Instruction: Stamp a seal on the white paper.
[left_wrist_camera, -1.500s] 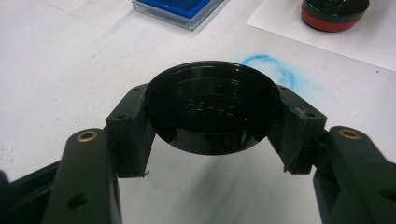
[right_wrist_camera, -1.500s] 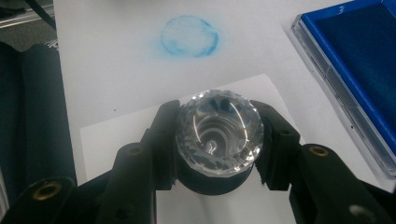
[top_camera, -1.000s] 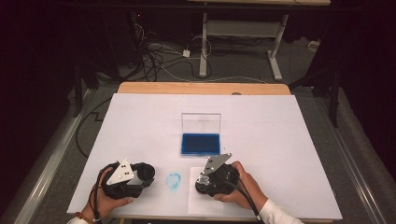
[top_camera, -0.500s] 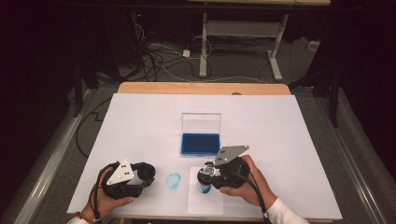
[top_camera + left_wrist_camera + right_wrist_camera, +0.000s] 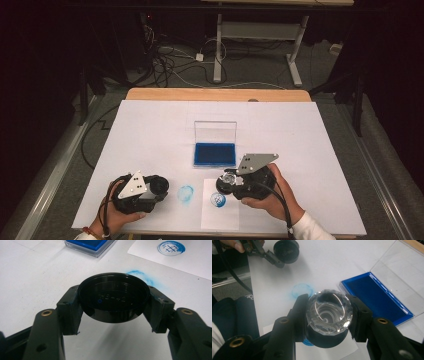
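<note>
My right gripper [image 5: 227, 182] is shut on a round stamp [image 5: 328, 311] with a faceted clear top and a black body. It holds the stamp just above a white paper sheet [image 5: 220, 215] that bears a round blue stamped mark [image 5: 218, 199]. My left gripper [image 5: 162, 186], low at the front left, is shut on a shallow black round cap [image 5: 113, 300]. The cap's hollow side faces the camera in the left gripper view. Behind the right gripper lies a blue ink pad [image 5: 215, 154] in a clear case with its lid [image 5: 215, 131] raised.
A pale blue round smudge [image 5: 186, 194] marks the white table cover [image 5: 300, 130] between the grippers. A wooden table edge [image 5: 215, 94] runs along the far side. Cables and a desk frame lie on the floor beyond it.
My right gripper has lifted the stamp off the paper and moved it slightly right and away, uncovering the blue mark. The left gripper has stayed put.
</note>
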Motion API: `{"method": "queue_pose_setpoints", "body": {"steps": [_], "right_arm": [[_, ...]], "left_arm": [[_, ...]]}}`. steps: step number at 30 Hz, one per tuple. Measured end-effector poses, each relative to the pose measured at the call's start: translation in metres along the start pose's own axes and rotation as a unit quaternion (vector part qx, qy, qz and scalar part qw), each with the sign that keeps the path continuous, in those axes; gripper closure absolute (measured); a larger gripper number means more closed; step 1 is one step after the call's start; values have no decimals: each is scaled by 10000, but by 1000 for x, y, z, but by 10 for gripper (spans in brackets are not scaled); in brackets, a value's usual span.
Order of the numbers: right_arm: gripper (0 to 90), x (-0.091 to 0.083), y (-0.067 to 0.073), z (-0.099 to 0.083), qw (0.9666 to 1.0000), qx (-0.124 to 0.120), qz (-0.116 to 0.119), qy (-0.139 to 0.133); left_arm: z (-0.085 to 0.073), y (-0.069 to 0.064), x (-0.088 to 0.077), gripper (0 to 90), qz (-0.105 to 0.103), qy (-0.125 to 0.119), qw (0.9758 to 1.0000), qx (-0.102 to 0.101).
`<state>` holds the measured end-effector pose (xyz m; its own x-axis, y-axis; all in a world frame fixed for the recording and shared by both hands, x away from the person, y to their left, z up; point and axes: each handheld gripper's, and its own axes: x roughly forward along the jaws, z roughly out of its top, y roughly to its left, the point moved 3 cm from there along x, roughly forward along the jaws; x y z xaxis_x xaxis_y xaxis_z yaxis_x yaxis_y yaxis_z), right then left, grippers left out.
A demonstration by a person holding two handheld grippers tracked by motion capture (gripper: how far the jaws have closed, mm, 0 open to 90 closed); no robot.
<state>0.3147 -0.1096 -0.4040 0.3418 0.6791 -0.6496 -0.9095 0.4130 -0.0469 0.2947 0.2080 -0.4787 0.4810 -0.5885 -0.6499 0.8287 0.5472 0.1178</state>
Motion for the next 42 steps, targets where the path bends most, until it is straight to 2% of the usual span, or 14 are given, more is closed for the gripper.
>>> {"method": "queue_pose_setpoints", "body": {"steps": [4, 11, 18, 33, 42], "right_arm": [[565, 8, 3, -2, 9999, -39, 64, 133], [565, 35, 10, -12, 9977, -192, 174, 628], [565, 48, 13, -16, 9958, -234, 246, 846], [565, 57, 15, -21, 9932, -269, 247, 1108], [565, 60, 18, -21, 9927, -228, 92, 1179]], "left_arm": [[0, 0, 0, 367, -2, 7, 10000, -6], [-1, 0, 0, 367, -8, 10, 10000, -4], [-2, 1, 0, 367, -6, 24, 10000, 7], [-2, 1, 1, 367, -21, 44, 10000, 3], [-1, 0, 2, 367, -52, 67, 10000, 18]]}}
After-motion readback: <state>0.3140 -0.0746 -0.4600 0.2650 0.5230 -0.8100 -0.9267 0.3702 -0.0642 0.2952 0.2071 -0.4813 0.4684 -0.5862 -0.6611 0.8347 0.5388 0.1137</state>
